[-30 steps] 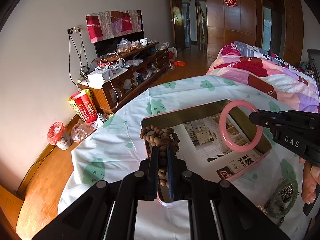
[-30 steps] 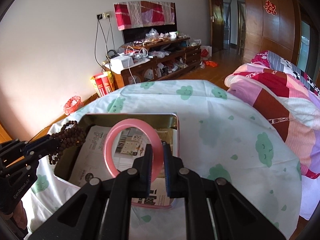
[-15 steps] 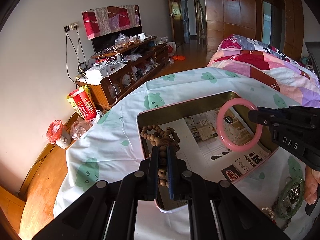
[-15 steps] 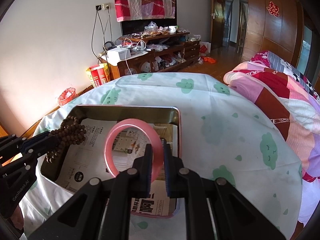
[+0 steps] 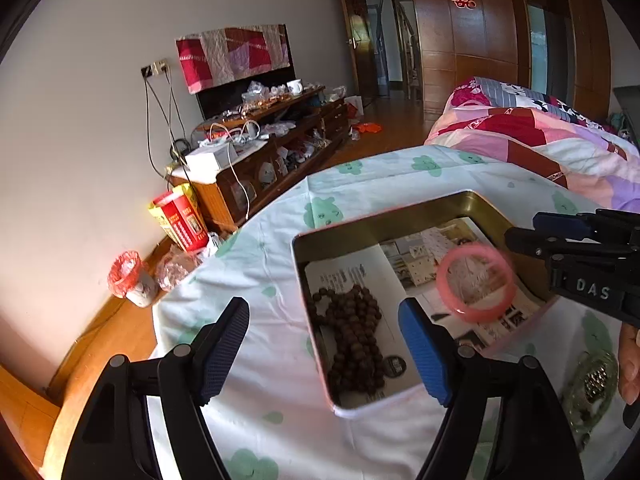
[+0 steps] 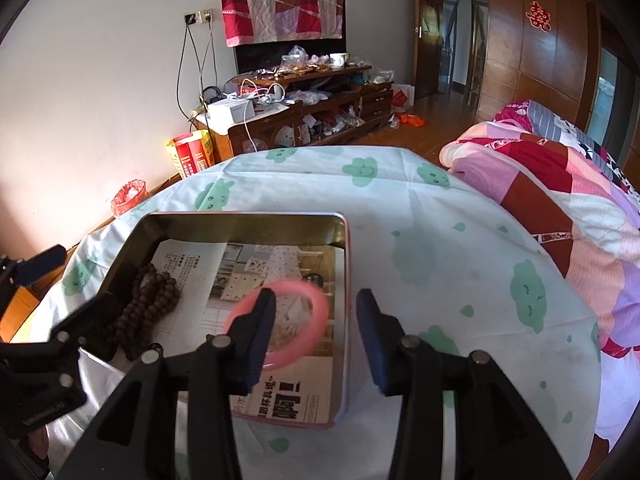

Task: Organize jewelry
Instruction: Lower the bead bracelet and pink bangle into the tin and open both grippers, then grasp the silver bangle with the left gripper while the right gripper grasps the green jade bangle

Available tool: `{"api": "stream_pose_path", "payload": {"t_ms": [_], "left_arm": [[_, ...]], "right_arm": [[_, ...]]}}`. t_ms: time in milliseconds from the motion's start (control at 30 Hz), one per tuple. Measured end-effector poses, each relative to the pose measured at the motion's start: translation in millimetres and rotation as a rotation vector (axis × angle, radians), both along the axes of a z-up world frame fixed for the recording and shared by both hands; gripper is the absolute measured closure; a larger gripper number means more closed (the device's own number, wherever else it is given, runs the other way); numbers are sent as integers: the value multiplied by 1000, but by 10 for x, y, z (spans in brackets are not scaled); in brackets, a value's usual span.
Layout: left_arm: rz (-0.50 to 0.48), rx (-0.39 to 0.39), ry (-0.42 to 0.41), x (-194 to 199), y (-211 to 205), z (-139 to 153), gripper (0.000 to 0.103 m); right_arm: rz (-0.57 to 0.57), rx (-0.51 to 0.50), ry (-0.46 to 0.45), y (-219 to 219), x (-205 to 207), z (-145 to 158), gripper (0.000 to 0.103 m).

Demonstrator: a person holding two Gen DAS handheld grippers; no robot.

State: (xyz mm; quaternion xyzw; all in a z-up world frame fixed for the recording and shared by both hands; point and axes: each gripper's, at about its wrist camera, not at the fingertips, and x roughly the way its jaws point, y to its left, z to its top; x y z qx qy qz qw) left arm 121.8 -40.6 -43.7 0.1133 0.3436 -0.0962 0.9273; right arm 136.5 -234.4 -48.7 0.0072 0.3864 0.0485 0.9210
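Observation:
A metal tin point(image 5: 384, 216) point(image 6: 240, 220) lined with magazine paper stands on the cloud-print tablecloth. A string of brown wooden beads point(image 5: 352, 336) point(image 6: 148, 304) lies in the tin's left part. A pink bangle point(image 5: 476, 282) point(image 6: 280, 324) appears blurred, free of any fingers, over the tin's right part. My left gripper point(image 5: 324, 352) is open and empty above the beads. My right gripper point(image 6: 316, 332) is open and empty above the bangle.
A green bead bracelet with a dark charm point(image 5: 592, 384) lies on the tablecloth point(image 6: 440, 248) right of the tin. A bed with a patchwork quilt point(image 6: 560, 184) stands to the right. A cluttered wooden TV cabinet point(image 6: 300, 112) lines the far wall.
Both grippers opened. The beads dropped from the left gripper into the tin's left part. The pink bangle left the right gripper and is dropping into the tin.

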Motion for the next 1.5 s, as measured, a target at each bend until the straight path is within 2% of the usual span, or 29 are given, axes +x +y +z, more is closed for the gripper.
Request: {"api": "stream_pose_path", "payload": {"t_ms": [367,600,833,1200,1233,1300,1367,1467,1500], "left_arm": [[53,-18,37,-508,216,-57,26],[32,-8,75,-839,177,-226,26],[14,-4,87,-948,89,-330,26],[-26,6,99,-1031,-40,-454,27],[-32,11,108,-1028,-58,-490,30],[-48,5,140,-1014,-67,-556,47],[-65,-23,160,-1012,-67,-594,58],[-92,-34,177,-1028,-92,-582,98],[-94,-34,174,-1036,-92,-578,100]], "right_arm": [[-9,28,-36,-103,-428,69,58],[-45,67,-55,-321,-887,52,56],[-83,83,-42,-438,-1246,-112,56],[-46,34,-43,-288,-1381,-280,56],[-45,35,-42,-283,-1384,-289,56],[-47,37,-40,-289,-1383,-307,56],[-49,38,-38,-291,-1381,-322,56],[-48,40,-33,-285,-1369,-348,56],[-41,41,-30,-279,-1368,-358,56]]}}
